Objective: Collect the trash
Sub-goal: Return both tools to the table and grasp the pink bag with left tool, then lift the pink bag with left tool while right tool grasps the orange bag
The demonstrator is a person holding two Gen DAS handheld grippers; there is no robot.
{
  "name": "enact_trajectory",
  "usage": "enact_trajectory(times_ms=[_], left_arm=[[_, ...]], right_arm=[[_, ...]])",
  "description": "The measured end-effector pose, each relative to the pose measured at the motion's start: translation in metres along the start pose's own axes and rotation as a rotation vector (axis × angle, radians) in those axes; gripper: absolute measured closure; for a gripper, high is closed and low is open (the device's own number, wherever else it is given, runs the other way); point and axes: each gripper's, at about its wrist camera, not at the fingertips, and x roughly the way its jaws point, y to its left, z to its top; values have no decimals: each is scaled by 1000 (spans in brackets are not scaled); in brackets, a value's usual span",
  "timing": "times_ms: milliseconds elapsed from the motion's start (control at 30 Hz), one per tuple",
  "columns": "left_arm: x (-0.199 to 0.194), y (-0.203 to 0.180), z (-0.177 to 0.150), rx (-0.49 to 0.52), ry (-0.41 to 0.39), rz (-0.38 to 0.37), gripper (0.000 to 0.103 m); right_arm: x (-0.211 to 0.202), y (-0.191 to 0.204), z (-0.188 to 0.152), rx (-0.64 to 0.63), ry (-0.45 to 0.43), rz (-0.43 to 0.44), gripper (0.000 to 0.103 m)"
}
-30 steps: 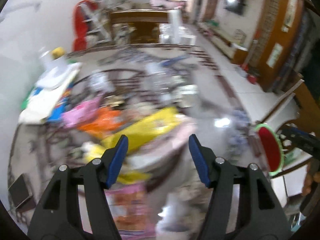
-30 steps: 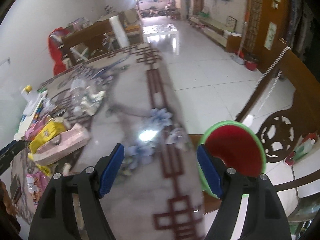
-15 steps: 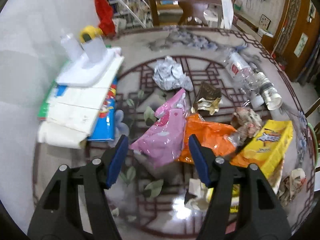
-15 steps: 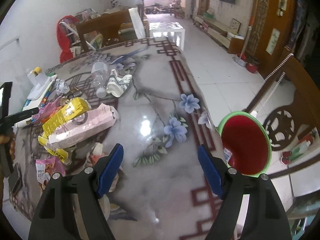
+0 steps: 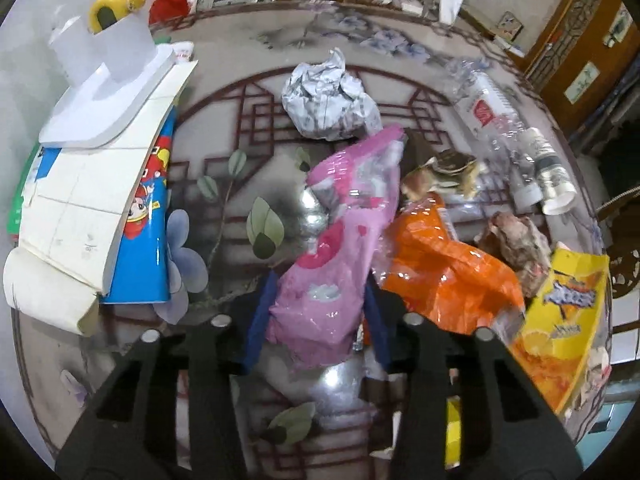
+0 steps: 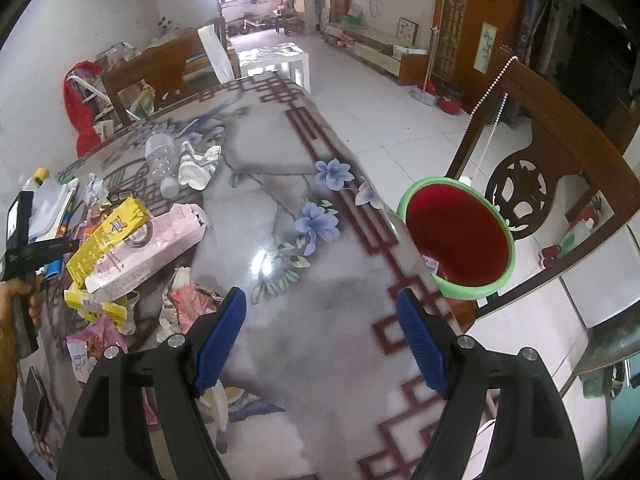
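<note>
Fingers on the left gripper (image 5: 316, 320) are apart and sit either side of the near end of the pink bag (image 5: 340, 248), whose long axis runs straight away from them, so I'd say closing grabs it. Right gripper (image 6: 320, 344) is wide open over bare table (image 6: 320, 380), holding nothing, and closer to the red bin (image 6: 456, 236) off its right.

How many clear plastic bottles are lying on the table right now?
1. The plastic bottle lies on its side at the table's far end, beside a crushed paper cup. Others could be hidden under wrappers.
</note>
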Motion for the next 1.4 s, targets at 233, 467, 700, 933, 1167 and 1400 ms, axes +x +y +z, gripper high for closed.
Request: enact_trajectory(times_ms=[233, 467, 700, 933, 1167, 1400], left_arm=[[-43, 15, -40, -33, -81, -15, 80], [-72, 30, -91, -68, -104, 38, 80], [-90, 31, -108, -125, -174, 65, 81], [-93, 37, -96, -165, -200, 48, 81], [-77, 43, -93, -181, -164, 45, 81], [-90, 38, -83, -173, -200, 56, 81]], right_arm=[[6, 55, 20, -154, -6, 68, 28], [19, 158, 65, -414, -19, 256, 27], [73, 274, 81, -740, 104, 379, 23], [138, 335, 67, -950, 286, 446, 23], [178, 345, 60, -989, 381, 405, 33], [155, 331, 81, -865, 299, 503, 54]])
